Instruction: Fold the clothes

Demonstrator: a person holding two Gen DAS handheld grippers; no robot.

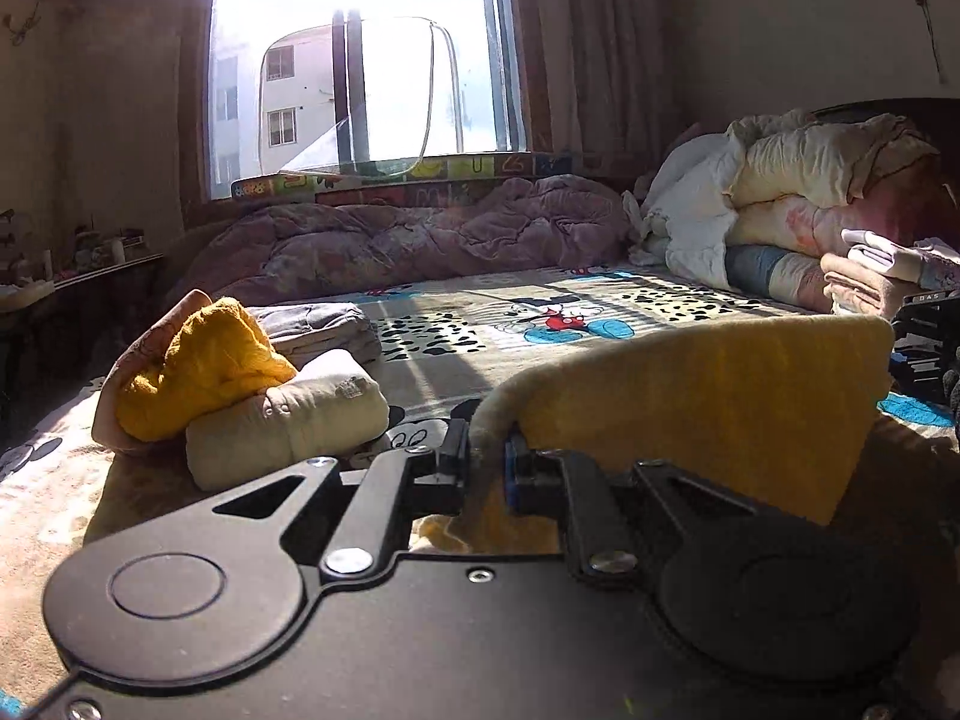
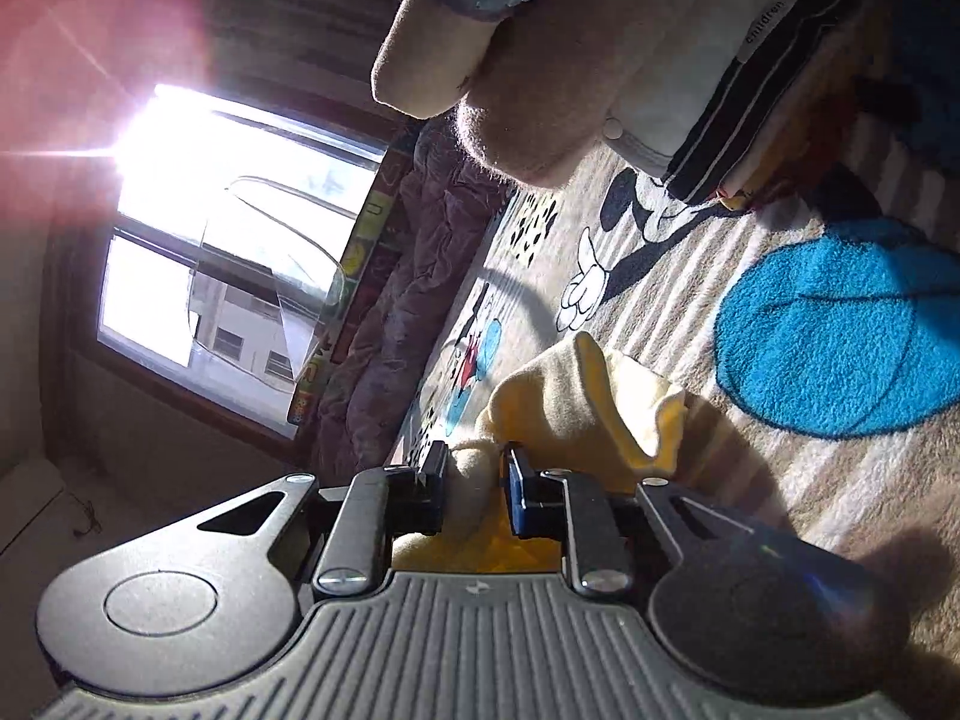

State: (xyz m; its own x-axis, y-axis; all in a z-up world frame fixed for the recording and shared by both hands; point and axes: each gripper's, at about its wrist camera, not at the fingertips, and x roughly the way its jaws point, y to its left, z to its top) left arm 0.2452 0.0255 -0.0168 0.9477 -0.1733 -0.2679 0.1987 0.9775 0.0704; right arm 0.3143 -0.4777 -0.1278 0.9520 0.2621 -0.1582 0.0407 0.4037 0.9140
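A yellow garment (image 1: pixel 708 396) is stretched above the bed between my two grippers. My left gripper (image 1: pixel 487 468) is shut on its grey-edged corner, lifted a little over the cartoon bedspread (image 1: pixel 540 312). My right gripper (image 2: pixel 475 480) is shut on another bunched part of the yellow garment (image 2: pixel 576 408), close above the bedspread (image 2: pixel 660 276); this view is rolled sideways. In the left wrist view the right gripper's black body (image 1: pixel 927 348) shows at the right edge, beyond the garment's far end.
A heap of yellow and cream clothes (image 1: pixel 240 384) and folded grey items (image 1: pixel 318 324) lie left. A purple quilt (image 1: pixel 408 240) runs under the window; piled bedding (image 1: pixel 798 192) sits right. Folded clothes (image 2: pixel 690 72) lie close ahead of the right gripper.
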